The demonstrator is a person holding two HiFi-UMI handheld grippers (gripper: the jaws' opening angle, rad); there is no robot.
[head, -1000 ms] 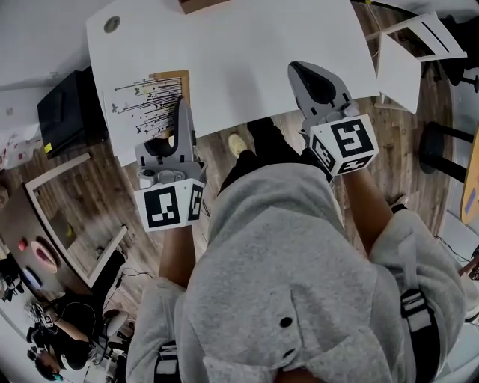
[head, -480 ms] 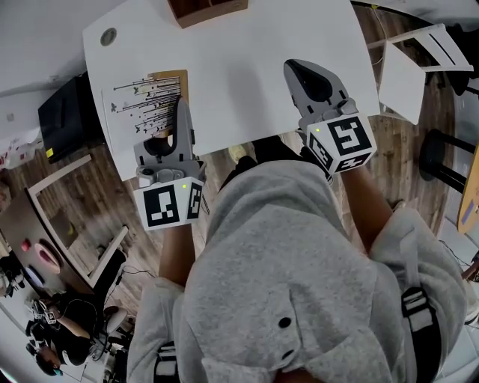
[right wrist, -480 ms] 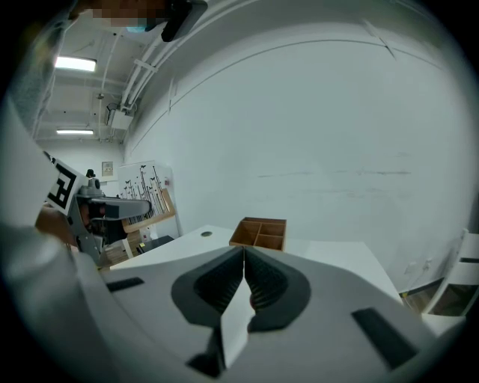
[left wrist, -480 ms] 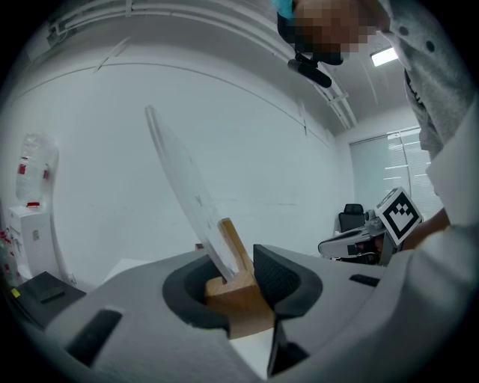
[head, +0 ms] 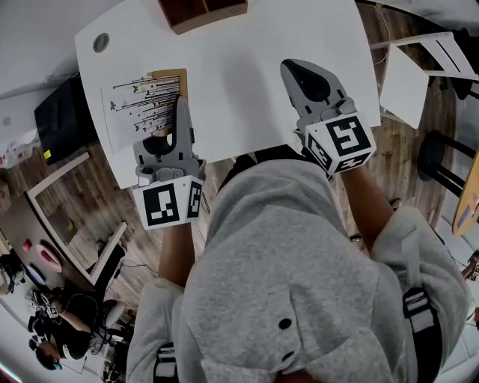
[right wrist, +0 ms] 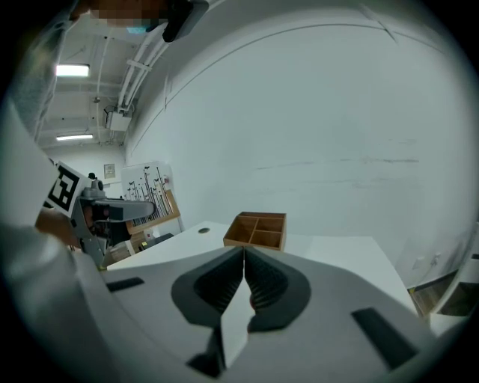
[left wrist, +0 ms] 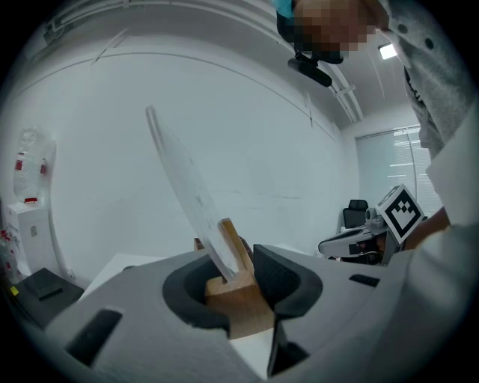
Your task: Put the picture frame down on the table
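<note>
The picture frame (head: 146,101) has a wooden rim and a white print of thin dark trees. It hangs over the white table's (head: 247,67) front left corner. My left gripper (head: 182,106) is shut on its wooden edge. In the left gripper view the wood (left wrist: 233,288) sits clamped between the jaws of the left gripper (left wrist: 238,271), and the pane (left wrist: 183,187) leans up to the left. I cannot tell whether the frame touches the table. My right gripper (head: 293,67) is over the table's front right, shut and holding nothing; its jaws meet in the right gripper (right wrist: 243,258) view.
A wooden compartment box (head: 200,11) (right wrist: 256,230) stands at the table's far edge. A round hole (head: 100,42) marks the far left corner. A white chair (head: 415,63) stands right of the table, and dark furniture (head: 63,108) lies to its left.
The table and box have slid down a little in the head view. Both grippers hold about the same pose, and the frame stays in the left one.
</note>
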